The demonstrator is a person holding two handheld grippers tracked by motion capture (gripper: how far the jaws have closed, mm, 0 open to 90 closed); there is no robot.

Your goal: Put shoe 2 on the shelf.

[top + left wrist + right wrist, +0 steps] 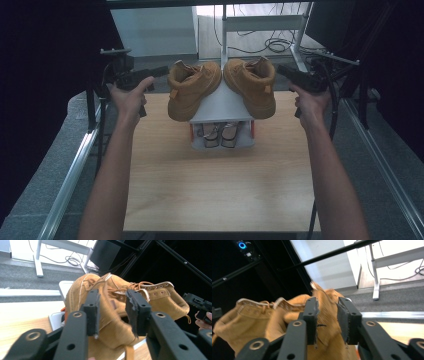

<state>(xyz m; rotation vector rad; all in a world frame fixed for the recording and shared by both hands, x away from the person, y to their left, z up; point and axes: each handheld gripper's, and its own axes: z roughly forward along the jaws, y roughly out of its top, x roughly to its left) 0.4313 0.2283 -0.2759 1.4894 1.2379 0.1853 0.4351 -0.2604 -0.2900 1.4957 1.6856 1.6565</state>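
Note:
Two tan suede boots hang over the two sides of the top of a small white shoe rack (220,107), toes toward me. My left gripper (167,70) (111,312) is shut on the heel collar of the left boot (192,92) (112,328), whose suede fills the gap between the pads. My right gripper (280,69) (327,320) is shut on the heel of the right boot (252,85) (328,302) in the same way. The right boot (162,298) and right gripper (197,302) show past the left jaws. Beyond the right jaws lies the left boot (249,315).
The rack stands at the far middle of a wooden table (215,185), with a pair of sandals (220,135) on its lower shelf. Black stands and rails flank both sides of the table. Behind it are a white desk frame (265,22) and cables on the floor.

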